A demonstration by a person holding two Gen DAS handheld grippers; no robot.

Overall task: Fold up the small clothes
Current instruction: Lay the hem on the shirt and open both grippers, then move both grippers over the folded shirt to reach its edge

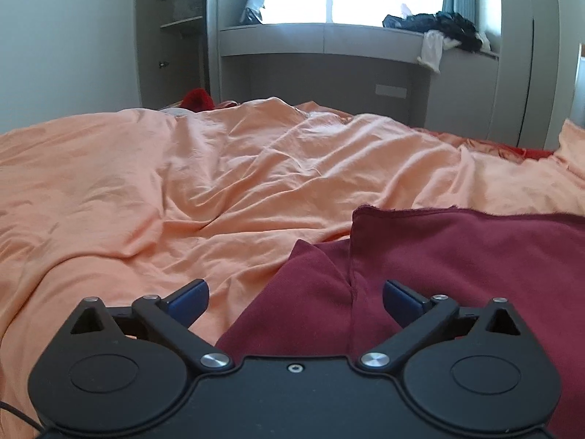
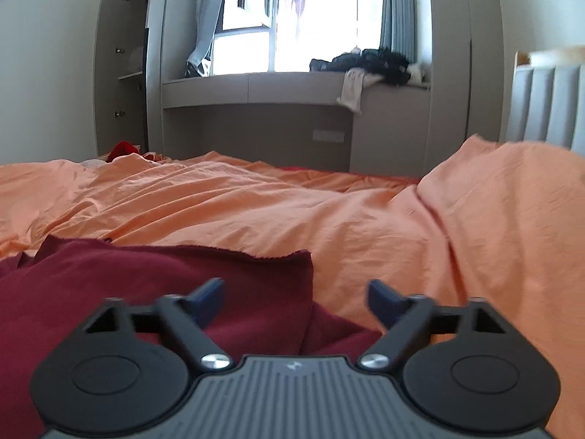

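A dark red garment [image 1: 457,256] lies on the orange bedsheet [image 1: 182,183], with one layer folded over another. In the left wrist view it fills the lower right. My left gripper [image 1: 295,298] is open and empty, low over the garment's left edge. In the right wrist view the garment [image 2: 146,278] fills the lower left, its far right corner near the middle. My right gripper [image 2: 295,301] is open and empty, over the garment's right edge, with its left fingertip [image 2: 210,298] above the cloth and its right fingertip [image 2: 382,300] above the sheet [image 2: 365,212].
The rumpled sheet rises in a ridge at the right [image 2: 493,183]. Beyond the bed stand a grey window bench [image 1: 329,42] with a pile of dark clothes [image 1: 438,23], a shelf unit [image 1: 175,36] at the left and a padded headboard [image 2: 544,102] at the right. A red item [image 1: 197,98] lies at the bed's far left.
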